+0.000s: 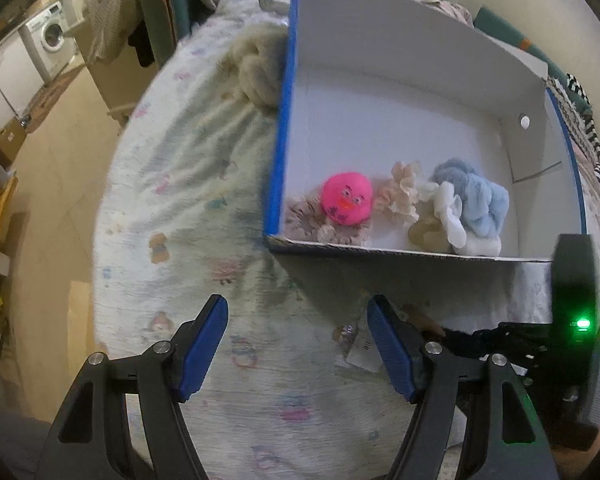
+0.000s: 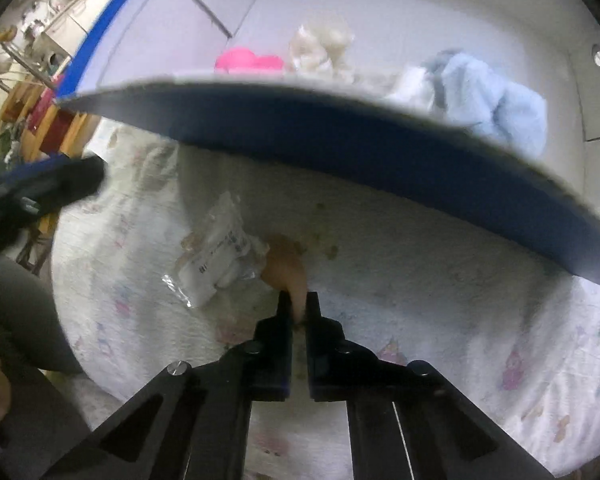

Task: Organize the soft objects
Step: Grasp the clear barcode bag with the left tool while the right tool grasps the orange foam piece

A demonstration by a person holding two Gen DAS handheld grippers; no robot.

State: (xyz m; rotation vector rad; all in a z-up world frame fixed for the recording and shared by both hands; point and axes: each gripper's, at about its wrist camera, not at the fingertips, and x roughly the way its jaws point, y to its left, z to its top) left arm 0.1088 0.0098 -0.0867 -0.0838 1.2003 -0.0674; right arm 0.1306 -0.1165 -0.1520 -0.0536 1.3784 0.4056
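Observation:
A blue-edged white box [image 1: 284, 120] lies on the bed. Inside it, by the near wall, sit a pink ball with a face [image 1: 346, 198], a peach scrunchie [image 1: 402, 192], a patterned scrunchie [image 1: 304, 220], a white scrunchie [image 1: 450, 208] and a light blue fluffy scrunchie [image 1: 480, 200]. My left gripper [image 1: 298, 344] is open and empty above the bedsheet in front of the box. My right gripper [image 2: 298, 304] is shut on a tan soft object [image 2: 286, 268] with a plastic-wrapped tag [image 2: 216, 256], just below the box's near wall [image 2: 380, 152].
A beige fluffy item [image 1: 256, 68] lies on the bed against the box's left wall. The bed's left edge drops to a tiled floor [image 1: 60, 160]. A washing machine [image 1: 50, 40] stands far left. Bedding is piled beyond the box.

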